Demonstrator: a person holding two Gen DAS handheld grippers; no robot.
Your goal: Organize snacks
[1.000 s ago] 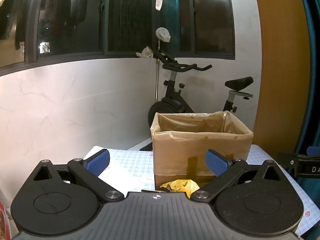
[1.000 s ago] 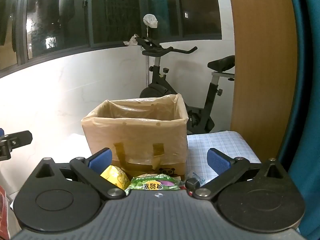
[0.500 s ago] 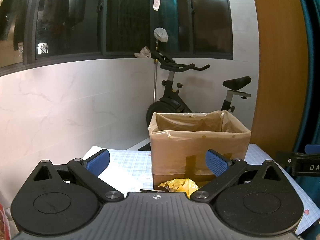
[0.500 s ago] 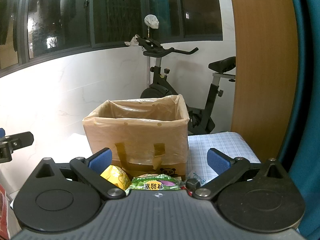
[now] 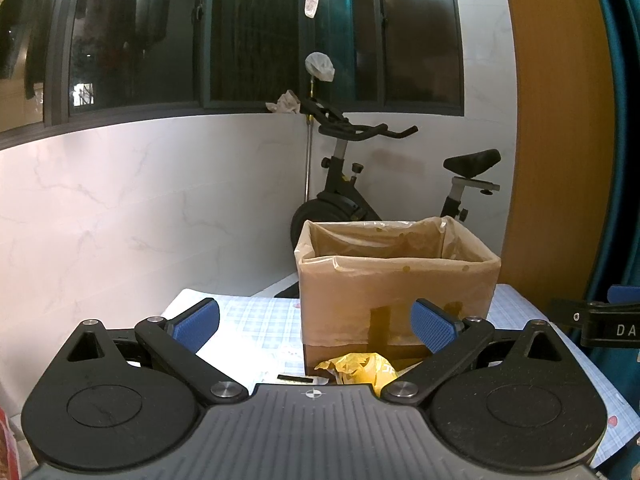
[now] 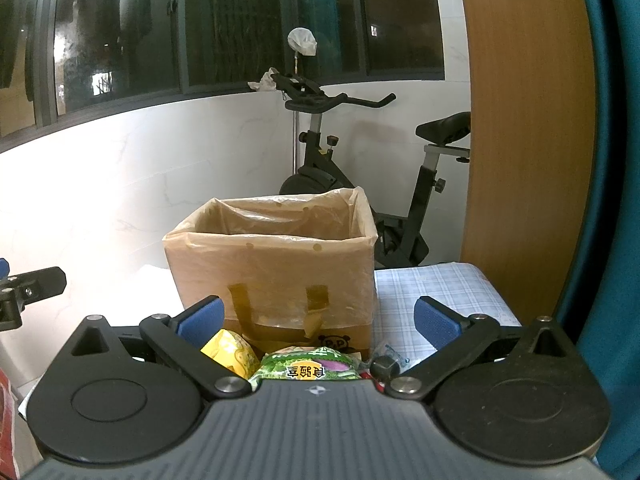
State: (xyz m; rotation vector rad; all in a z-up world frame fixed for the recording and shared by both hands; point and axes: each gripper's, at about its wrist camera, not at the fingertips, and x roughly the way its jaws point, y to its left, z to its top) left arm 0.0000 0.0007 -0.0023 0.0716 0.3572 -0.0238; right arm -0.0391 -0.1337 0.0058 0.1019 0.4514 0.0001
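Note:
A cardboard box [image 5: 396,288] lined with a clear plastic bag stands open-topped on the table; it also shows in the right wrist view [image 6: 276,276]. A yellow snack packet [image 5: 360,368] lies at the box's front foot, below my left gripper [image 5: 314,322], which is open and empty. In the right wrist view a yellow packet [image 6: 230,352] and a green packet [image 6: 310,368] lie before the box, under my right gripper [image 6: 318,320], open and empty. Each gripper is held short of the box.
The table has a blue checked cloth [image 6: 424,292]. A small dark object [image 6: 384,366] lies right of the green packet. An exercise bike [image 5: 360,184] stands behind the table by a white wall. A wooden panel [image 6: 524,120] and blue curtain stand at right.
Both views have shifted slightly, the box sitting a little lower and left in the left wrist view. Both grippers stay open and nothing was picked up.

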